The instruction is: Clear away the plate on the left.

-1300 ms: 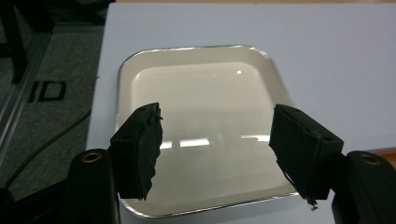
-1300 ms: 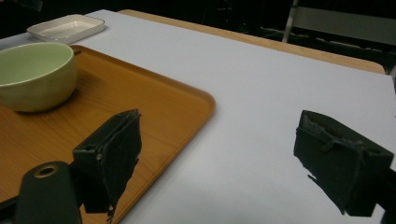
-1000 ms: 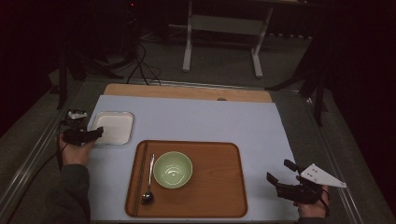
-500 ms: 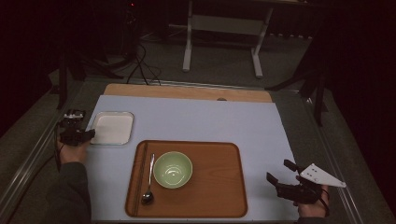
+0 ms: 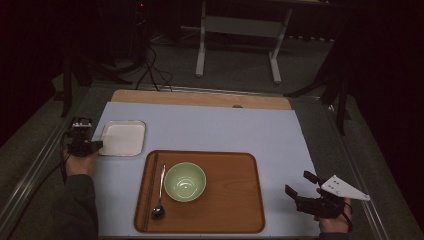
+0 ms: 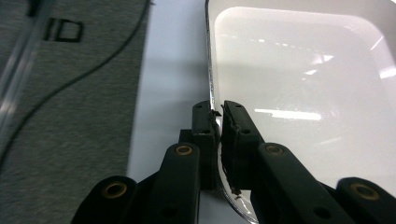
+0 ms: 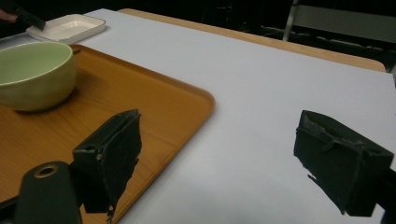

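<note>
A white square dish [image 5: 123, 137] [image 6: 299, 93] lies at the left of the pale blue mat. My left gripper [image 5: 97, 145] [image 6: 217, 109] is at its left edge; the jaws have just been closing and now pinch the dish's rim between the pads. At the table's front right, my right gripper [image 5: 298, 182] [image 7: 224, 158] stands open, low over the mat and just right of the wooden tray [image 5: 230, 200] [image 7: 154, 107], with nothing between its jaws. On the tray are a green bowl [image 5: 184, 181] [image 7: 35, 74] and a spoon [image 5: 160, 192] to its left.
The mat [image 5: 215, 130] covers a wooden tabletop whose far edge [image 5: 200, 98] shows behind it. Grey floor and a cable [image 6: 70, 79] lie left of the table. A metal stand [image 5: 237, 30] is beyond the far edge.
The left gripper's jaws have narrowed onto the dish's left rim while the hand shifted only slightly. The right gripper has stayed where it was.
</note>
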